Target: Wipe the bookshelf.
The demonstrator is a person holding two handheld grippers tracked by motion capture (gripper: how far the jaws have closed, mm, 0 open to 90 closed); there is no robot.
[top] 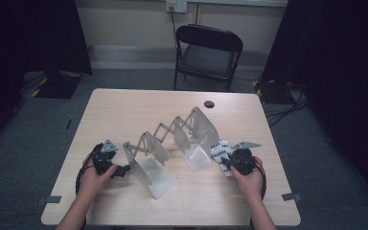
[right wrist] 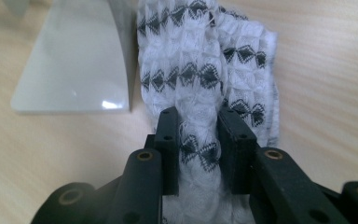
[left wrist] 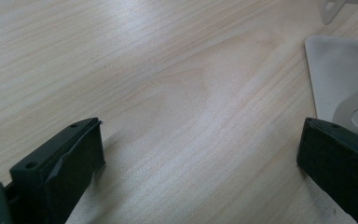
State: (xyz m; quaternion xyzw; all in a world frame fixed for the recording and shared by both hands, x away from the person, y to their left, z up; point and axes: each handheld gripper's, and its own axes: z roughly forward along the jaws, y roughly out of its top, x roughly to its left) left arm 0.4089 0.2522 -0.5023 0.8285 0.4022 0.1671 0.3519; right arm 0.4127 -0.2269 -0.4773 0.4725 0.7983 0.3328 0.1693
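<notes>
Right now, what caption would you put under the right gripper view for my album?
Right gripper pinching a fold of white cloth with black diamonds beside a grey metal bookend.

One worktop [top: 124, 110], one expanding metal rack [top: 172, 139], one patterned white cloth [top: 219, 151], two grippers [top: 120, 171] [top: 226, 164] and one folding chair [top: 208, 52] are counted.

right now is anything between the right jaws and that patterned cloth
Nothing visible does. The right gripper already has its jaws closed on a raised fold of the white patterned cloth, which lies on the table just beside the end plate of the metal rack.
</notes>
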